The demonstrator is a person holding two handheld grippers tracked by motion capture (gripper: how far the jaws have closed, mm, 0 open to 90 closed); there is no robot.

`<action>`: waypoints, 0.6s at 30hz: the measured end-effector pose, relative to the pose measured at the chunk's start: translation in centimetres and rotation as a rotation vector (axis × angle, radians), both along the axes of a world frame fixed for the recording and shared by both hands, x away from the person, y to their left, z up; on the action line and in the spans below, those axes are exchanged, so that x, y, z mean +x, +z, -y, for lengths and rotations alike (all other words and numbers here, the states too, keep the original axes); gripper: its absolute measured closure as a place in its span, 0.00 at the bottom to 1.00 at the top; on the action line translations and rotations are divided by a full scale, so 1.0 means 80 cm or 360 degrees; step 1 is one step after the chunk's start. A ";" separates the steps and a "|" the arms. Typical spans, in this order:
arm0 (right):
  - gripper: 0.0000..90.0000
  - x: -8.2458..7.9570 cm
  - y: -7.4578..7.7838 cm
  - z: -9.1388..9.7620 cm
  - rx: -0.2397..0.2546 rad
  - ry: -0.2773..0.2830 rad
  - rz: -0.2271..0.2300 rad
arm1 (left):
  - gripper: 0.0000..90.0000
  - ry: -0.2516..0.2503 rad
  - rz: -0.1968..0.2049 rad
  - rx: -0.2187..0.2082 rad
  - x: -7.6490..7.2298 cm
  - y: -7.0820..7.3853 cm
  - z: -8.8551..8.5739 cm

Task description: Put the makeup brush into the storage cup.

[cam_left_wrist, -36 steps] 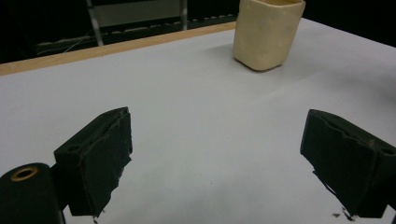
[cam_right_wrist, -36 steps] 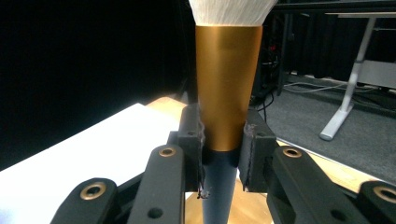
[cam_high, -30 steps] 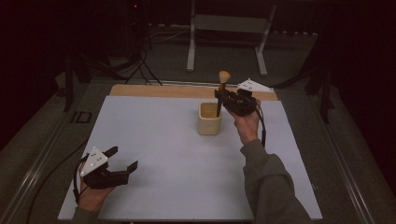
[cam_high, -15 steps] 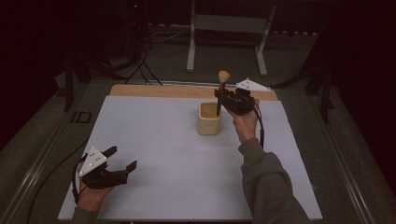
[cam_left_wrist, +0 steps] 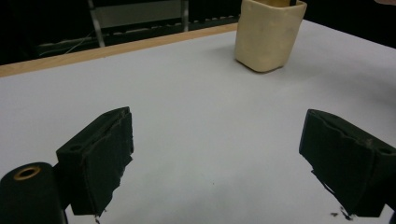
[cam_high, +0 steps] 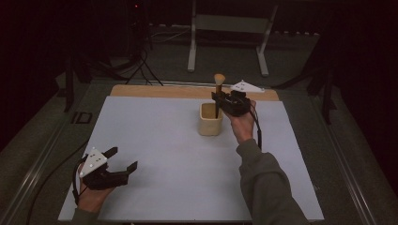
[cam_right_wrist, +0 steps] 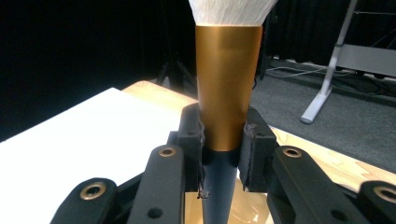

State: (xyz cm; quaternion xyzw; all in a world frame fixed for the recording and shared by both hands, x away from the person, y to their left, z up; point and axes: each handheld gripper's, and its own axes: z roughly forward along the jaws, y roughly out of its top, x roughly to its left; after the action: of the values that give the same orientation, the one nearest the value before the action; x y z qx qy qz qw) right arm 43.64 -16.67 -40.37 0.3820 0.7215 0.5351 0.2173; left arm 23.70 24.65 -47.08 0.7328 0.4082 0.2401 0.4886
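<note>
A makeup brush is held upright over a cup near the table's far edge.

The white-topped table [cam_high: 155, 140] carries a cream cup [cam_high: 210, 119] close to its far edge, right of the middle. The left gripper [cam_high: 123, 159] is kept by the near left corner, jaws wide apart with nothing between them. The right gripper [cam_high: 217, 96] is clamped on the brush [cam_high: 218, 84], whose dark handle tip dips into the cup, bristles upward.
</note>
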 end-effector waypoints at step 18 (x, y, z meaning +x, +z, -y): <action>0.77 0.000 -0.010 -0.009 -0.0090 0.0003 -0.0011 | 0.13 0.0007 0.0005 -0.0003 0.000 0.001 -0.001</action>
State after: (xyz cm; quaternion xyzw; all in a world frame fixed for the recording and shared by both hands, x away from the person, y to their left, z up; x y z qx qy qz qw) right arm 43.61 -15.95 -41.16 0.3769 0.7375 0.5134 0.2249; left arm 23.66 24.76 -47.01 0.7309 0.4093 0.2419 0.4895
